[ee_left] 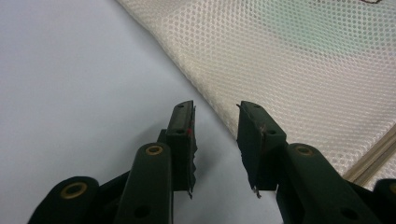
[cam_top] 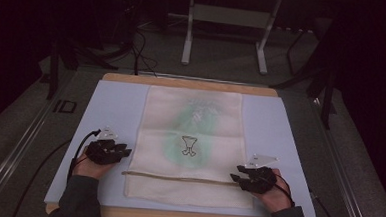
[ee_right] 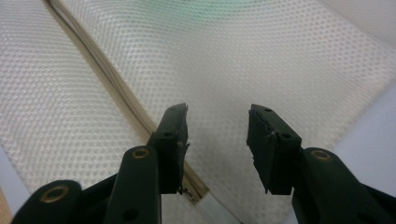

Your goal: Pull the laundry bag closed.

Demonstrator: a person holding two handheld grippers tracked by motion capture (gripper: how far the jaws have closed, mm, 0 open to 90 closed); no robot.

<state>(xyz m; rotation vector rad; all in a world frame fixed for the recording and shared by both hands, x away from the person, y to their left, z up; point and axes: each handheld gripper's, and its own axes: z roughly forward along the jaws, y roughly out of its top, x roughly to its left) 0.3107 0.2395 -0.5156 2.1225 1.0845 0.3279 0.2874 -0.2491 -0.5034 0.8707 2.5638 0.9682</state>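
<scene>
- A white mesh laundry bag (cam_top: 191, 143) lies flat on the pale blue mat (cam_top: 116, 104), its long side running away from the person; something green shows faintly through the mesh
- A small dark printed emblem (cam_top: 189, 146) sits near the middle of the bag
- The bag's zipper (cam_top: 177, 177) runs across it close to the near edge
- The left gripper (cam_top: 127, 151) rests on the mat just beside the bag's left edge, its jaws standing apart with nothing between them; in the left gripper view (ee_left: 215, 135) bare mat shows in the gap
- The right gripper (cam_top: 236, 173) sits at the right end of the zipper, jaws wide and empty; in the right gripper view (ee_right: 218, 140) they hover over the mesh beside the zipper (ee_right: 116, 88)
</scene>
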